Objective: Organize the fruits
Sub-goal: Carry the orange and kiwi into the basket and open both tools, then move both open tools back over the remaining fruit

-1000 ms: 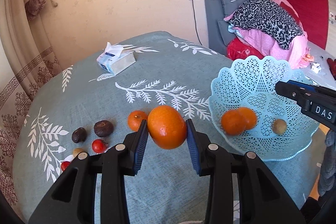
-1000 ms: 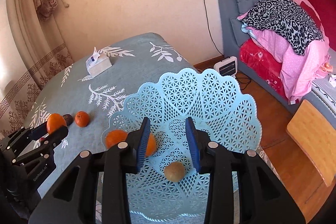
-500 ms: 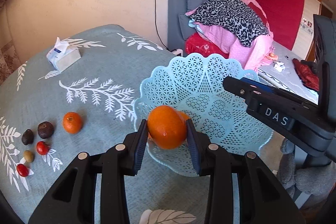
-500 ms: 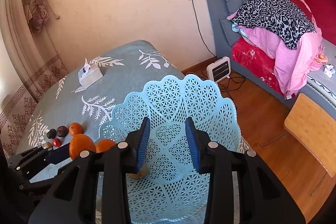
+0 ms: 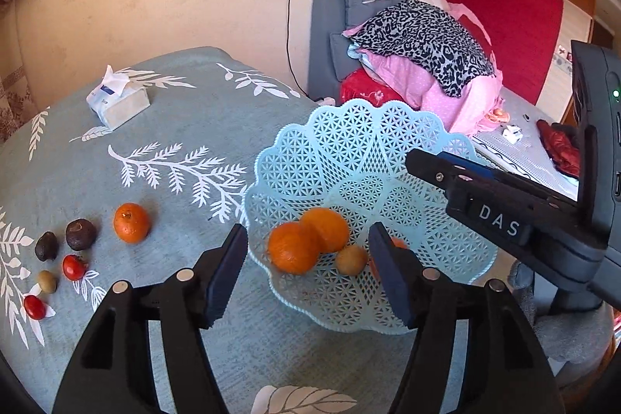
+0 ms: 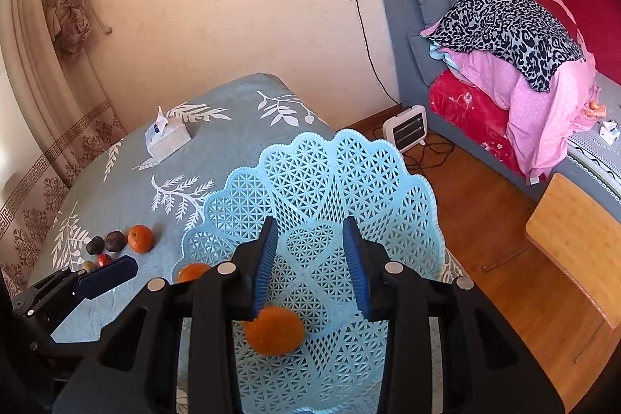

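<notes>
Fruits are partly sorted at this point. In the left wrist view two oranges (image 5: 293, 247) and a small brownish fruit (image 5: 351, 258) sit low in the blue lattice basket (image 5: 349, 150), centre-right of the frame. The left hand-held gripper (image 5: 306, 233) has just been opening its jaws; they stand apart with nothing pinched, right above that pile, so this looks like a release. One loose orange (image 5: 132, 222) waits on the desk (image 5: 174, 142) at left, beside the dark and red small fruits (image 5: 73, 266).

In the right wrist view, the right hand-held gripper (image 6: 309, 224) has its pads close together with the basket's near wall between them. That looks like a clamp, tipping the basket so its mouth faces the lower left, toward the incoming fruit. A blurry orange (image 6: 275, 330) lies at the bottom. Basket and oranges are round, so no real long axis.
</notes>
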Available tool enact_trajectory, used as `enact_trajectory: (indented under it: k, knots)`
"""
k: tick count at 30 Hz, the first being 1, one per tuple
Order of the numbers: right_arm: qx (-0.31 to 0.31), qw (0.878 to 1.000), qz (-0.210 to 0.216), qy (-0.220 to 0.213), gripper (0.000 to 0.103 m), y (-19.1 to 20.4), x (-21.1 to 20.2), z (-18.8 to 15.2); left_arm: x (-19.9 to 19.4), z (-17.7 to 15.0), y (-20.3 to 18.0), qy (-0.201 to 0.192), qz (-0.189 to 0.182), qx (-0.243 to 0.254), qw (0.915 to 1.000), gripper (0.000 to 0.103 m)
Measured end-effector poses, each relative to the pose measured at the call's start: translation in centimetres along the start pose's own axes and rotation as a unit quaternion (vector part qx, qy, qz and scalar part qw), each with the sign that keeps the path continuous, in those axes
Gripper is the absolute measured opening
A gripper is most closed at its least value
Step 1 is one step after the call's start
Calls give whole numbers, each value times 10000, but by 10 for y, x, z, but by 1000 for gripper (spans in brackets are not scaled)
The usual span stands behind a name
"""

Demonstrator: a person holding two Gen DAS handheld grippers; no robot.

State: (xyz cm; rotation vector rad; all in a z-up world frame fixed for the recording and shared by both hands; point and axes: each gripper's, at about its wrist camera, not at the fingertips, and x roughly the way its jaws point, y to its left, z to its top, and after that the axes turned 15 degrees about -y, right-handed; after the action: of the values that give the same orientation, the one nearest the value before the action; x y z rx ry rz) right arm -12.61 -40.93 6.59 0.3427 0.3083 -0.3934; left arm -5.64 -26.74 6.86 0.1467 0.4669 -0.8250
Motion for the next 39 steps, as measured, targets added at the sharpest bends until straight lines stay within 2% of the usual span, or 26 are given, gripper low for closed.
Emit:
enact_trajectory:
  k: [12,16,18,24,28,39]
  knots:
    - [194,9994,-156,221,36,-16,15,-9,-6,-3,36,-9,458,-298,9985,67]
    - [114,9997,-121,150,36,-11,13,-6,-8,-4,46,-19,579,-357,9977,68]
    - [59,9998,-121,110,36,-8,10,-5,-10,-5,50,-22,641,-392,9972,73]
    - [-194,9996,-126,-136,36,5,0,-1,-20,-8,69,-68,862,-512,9949,73]
    - [-393,9989,-27,-246,36,21,-5,1,-27,-10,84,-89,1046,-624,9925,73]
    - [-714,9961,521,-35,36,71,1,-9,-53,-20,136,-188,1611,-934,9823,73]
